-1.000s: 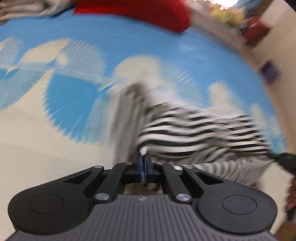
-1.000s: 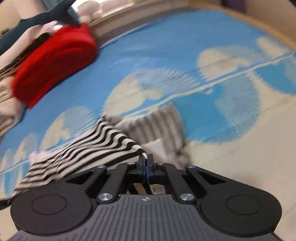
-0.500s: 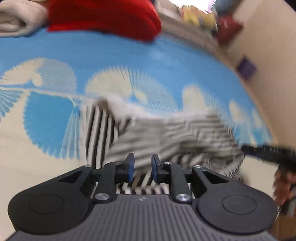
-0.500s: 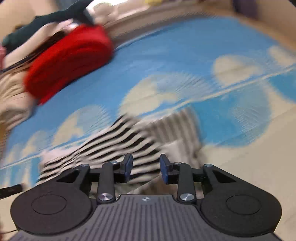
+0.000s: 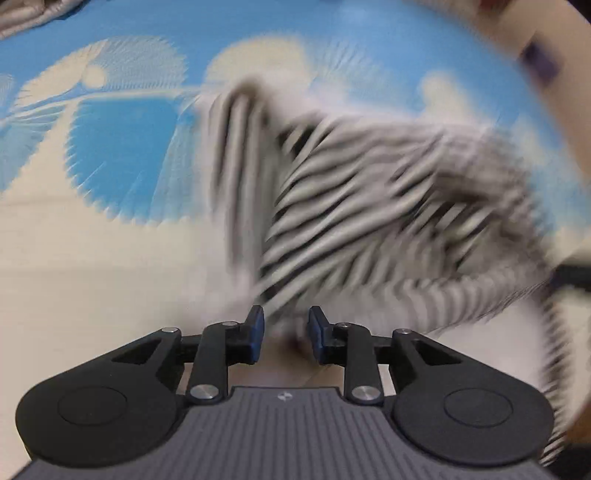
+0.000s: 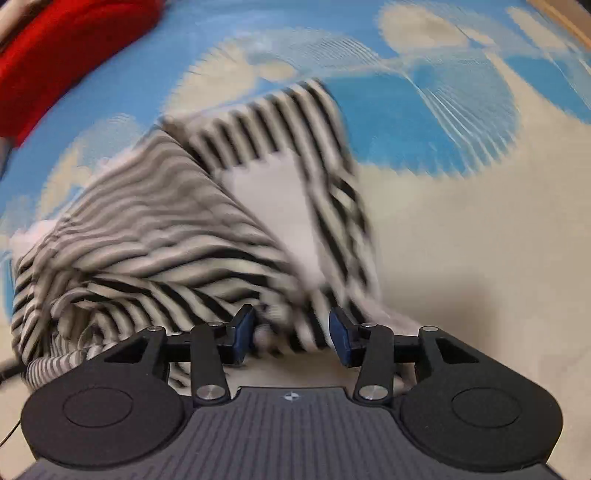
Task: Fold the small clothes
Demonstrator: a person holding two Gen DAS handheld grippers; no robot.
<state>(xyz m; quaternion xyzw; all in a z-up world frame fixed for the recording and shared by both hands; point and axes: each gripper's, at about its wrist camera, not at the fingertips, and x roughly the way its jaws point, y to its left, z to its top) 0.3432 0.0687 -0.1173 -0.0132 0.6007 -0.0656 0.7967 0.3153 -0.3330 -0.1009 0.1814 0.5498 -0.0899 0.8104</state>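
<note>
A small black-and-white striped garment (image 5: 369,206) lies rumpled on a blue and cream patterned sheet (image 5: 110,147), blurred by motion. My left gripper (image 5: 285,334) hovers at its near edge, jaws opening, nothing pressed between the blue pads. In the right wrist view the same striped garment (image 6: 155,243) shows a pale inner side (image 6: 273,206) folded open. My right gripper (image 6: 291,334) is over the garment's near hem, jaws opening; cloth lies under the gap but the pads do not press it.
A red folded item (image 6: 55,55) lies at the far left of the sheet (image 6: 461,110) in the right wrist view. Pale bedding (image 5: 33,14) sits at the top left in the left wrist view. A dark part of the other gripper (image 5: 572,277) shows at the right edge.
Both grippers were shut on the striped garment's edge a second ago; both have let go and their jaws have spread. Both dropped closer to the sheet, and the garment has settled onto it.
</note>
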